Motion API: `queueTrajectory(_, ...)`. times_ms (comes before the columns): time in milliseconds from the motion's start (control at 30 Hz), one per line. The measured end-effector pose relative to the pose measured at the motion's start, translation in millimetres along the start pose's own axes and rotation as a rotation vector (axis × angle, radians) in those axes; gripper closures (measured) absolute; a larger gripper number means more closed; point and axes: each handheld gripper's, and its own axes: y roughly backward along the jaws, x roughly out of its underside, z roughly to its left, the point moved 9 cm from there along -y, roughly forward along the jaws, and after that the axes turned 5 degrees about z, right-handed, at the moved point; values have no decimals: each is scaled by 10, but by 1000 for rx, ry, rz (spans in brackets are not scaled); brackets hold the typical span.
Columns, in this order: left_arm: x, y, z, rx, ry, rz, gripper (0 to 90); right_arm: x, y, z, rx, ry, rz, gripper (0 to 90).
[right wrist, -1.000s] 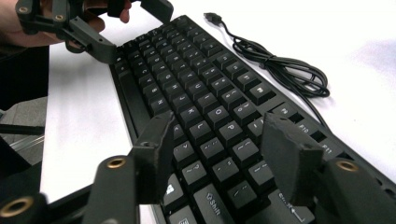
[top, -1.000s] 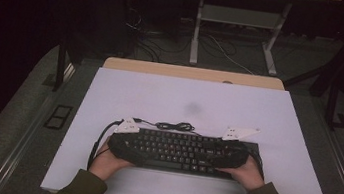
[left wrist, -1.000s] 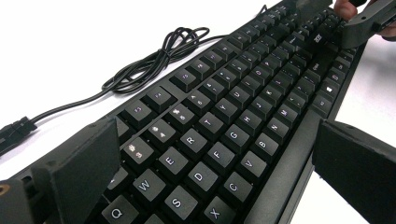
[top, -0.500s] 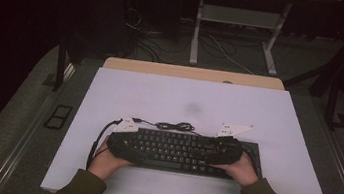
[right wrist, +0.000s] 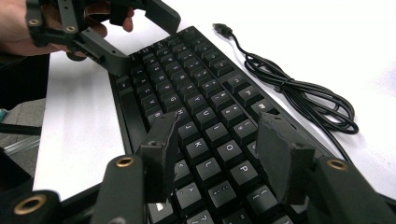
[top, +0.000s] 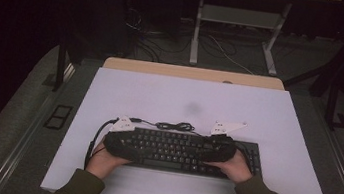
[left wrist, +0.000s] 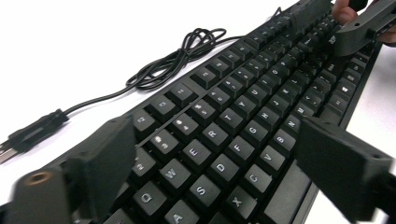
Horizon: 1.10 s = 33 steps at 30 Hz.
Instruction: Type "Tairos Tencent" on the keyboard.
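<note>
A black keyboard [top: 173, 150] [left wrist: 243, 116] [right wrist: 201, 93] lies on the white table near its front edge. Its coiled cable [top: 173, 126] [left wrist: 182, 60] [right wrist: 299, 93] rests behind it, unplugged. My left gripper [top: 132, 145] [left wrist: 210, 158] [right wrist: 135, 35] is at the keyboard's left end, one jaw by the far edge and one by the near edge. The jaws have just been closing, and I see no pad pressing. My right gripper [top: 205, 152] [right wrist: 219, 149] [left wrist: 359, 32] hovers over the right-hand letter keys; its jaws have just been closing with nothing gripped.
The white tabletop [top: 185, 98] stretches bare behind the cable. A wooden strip [top: 193, 73] borders its far edge. Beyond it are a metal desk frame [top: 198, 30] and floor cables in the dark. The USB plug [left wrist: 28, 135] [right wrist: 222, 29] lies loose on the table.
My right hand has slid left from the keyboard's right end onto the keys. The left hand has stayed at the left end. The keyboard has not shifted.
</note>
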Motion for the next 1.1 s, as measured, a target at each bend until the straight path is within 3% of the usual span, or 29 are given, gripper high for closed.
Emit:
queueTrajectory(100,11,19,25,-8,0,0,158,-12,-12,1,-3,3,-2,480)
queueTrajectory(300,26,53,40,-7,-8,0,289,-60,-53,0,-7,2,-10,468)
queueTrajectory(333,29,60,42,-6,-9,1,352,-68,-62,2,-6,-2,-10,465)
queueTrajectory(367,33,67,47,-9,-13,3,352,-75,-71,4,-8,1,-10,462)
queueTrajectory(600,84,113,81,3,-14,23,630,-135,-152,12,-16,1,-17,428)
queueTrajectory(700,111,128,96,13,-8,32,708,-154,-171,7,-16,-2,-19,417)
queueTrajectory(900,151,147,107,24,-11,50,815,-189,-208,-5,-20,-1,-24,401)
queueTrajectory(1100,173,159,140,1,-27,56,892,-241,-252,-5,-16,-1,-29,364)
